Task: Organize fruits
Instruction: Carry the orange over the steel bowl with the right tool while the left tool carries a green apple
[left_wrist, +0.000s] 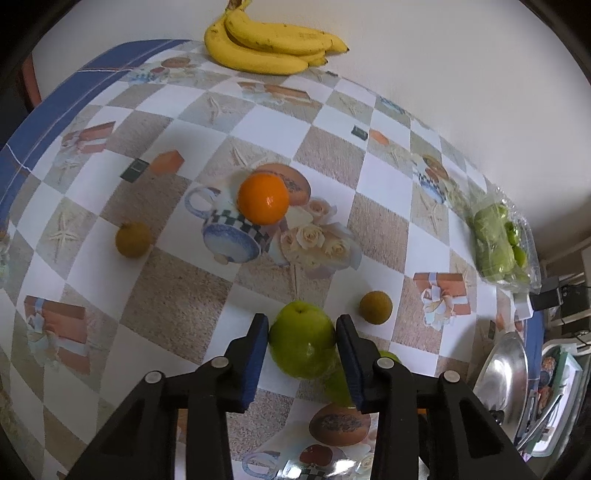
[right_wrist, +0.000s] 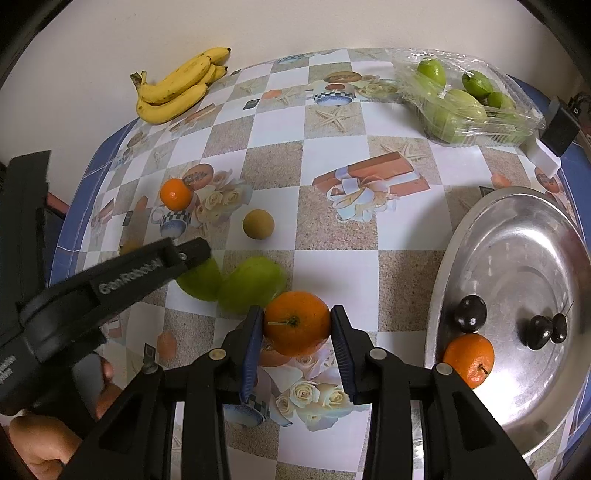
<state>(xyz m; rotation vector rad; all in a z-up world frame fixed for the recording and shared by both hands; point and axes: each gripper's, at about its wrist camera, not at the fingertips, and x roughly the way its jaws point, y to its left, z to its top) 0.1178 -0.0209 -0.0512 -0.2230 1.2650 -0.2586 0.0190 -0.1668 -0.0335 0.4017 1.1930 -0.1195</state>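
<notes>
Green apple: sat on the checkered tablecloth, clamped by the left gripper.
Orange: also on the cloth, pinched in the right gripper.
Steel bowl: just right, holding another orange.

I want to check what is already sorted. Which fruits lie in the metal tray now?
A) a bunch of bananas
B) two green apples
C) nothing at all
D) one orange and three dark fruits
D: in the right wrist view the metal tray holds one orange and three dark fruits.
</notes>
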